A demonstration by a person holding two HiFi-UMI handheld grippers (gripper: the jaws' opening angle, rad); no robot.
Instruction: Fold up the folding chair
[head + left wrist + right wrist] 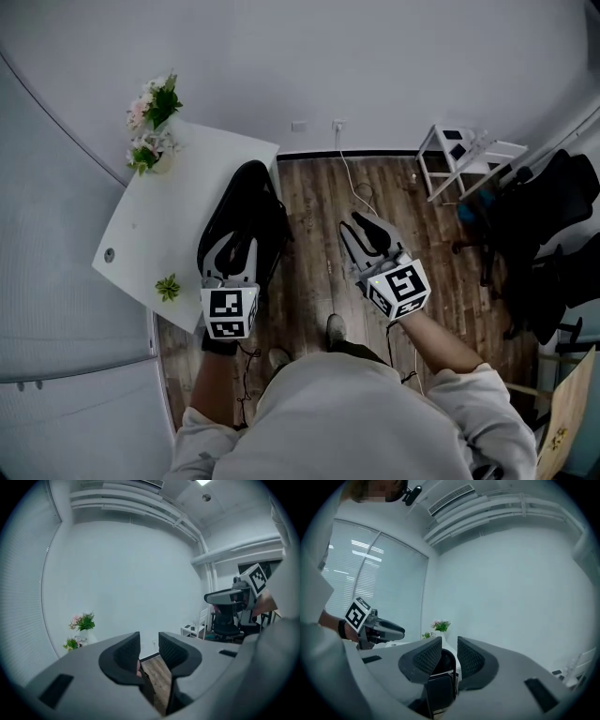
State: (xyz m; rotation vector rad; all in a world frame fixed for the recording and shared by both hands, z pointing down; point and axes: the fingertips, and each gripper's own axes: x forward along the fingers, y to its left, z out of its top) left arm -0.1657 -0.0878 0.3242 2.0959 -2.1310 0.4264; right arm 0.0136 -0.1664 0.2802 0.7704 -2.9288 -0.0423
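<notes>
The black folding chair with a rounded back (251, 192) stands on the brown wood-plank floor (319, 202), just beside the edge of the white tabletop (178, 220). Whether it is folded flat I cannot tell. The left tongs (234, 251) hover above it, jaws a narrow gap apart and gripping nothing. The right tongs (366, 230) hang over bare floor to the chair's right, also slightly open and empty. A vase of pink and green flowers (150, 122) sits at the tabletop's far corner.
</notes>
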